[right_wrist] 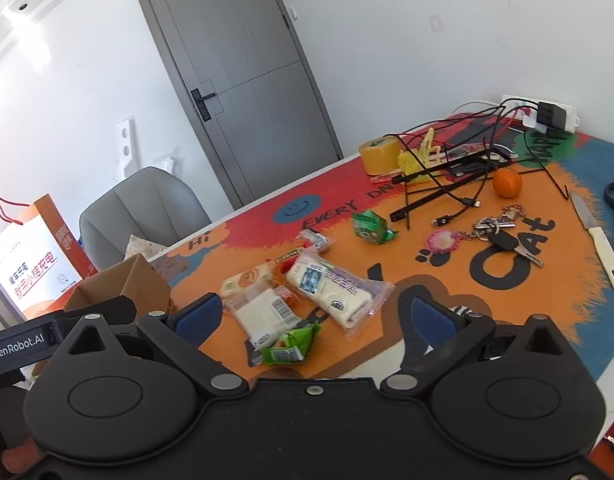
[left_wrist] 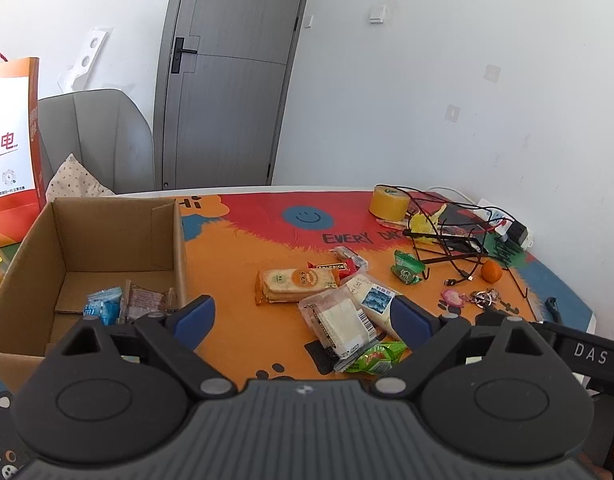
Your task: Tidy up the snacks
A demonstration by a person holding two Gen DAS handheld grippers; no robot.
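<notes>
- Our left gripper [left_wrist: 303, 316] has its fingers spread wide with nothing between the pads; the snack pile [left_wrist: 339, 308] lies on the tabletop [left_wrist: 235, 320] ahead of and between the two blue fingertips.
- Our right gripper [right_wrist: 319, 316] is likewise released, fingers wide apart and empty, with the same snack pile [right_wrist: 303, 300] ahead of the gap between them.
- Only the left view shows inside the cardboard box [left_wrist: 179, 240]: it sits just beyond the left fingertip, and a blue packet [left_wrist: 103, 306] and a brownish packet [left_wrist: 147, 302] lie on its floor.
- In the right view we see only a corner of the box [right_wrist: 139, 280], past the left fingertip, and nothing of its contents.
- The right view alone shows a knife [right_wrist: 595, 236] and a bunch of keys [right_wrist: 503, 236], far out beyond the right fingertip.
- Both views show a green packet [left_wrist: 405, 268] apart from the pile, a tangerine [left_wrist: 491, 271], a tape roll [left_wrist: 389, 202] and tangled cables [left_wrist: 447, 232] farther off.
- A second green packet [right_wrist: 289, 346] lies nearest us, at the pile's near edge, between the fingers.
</notes>
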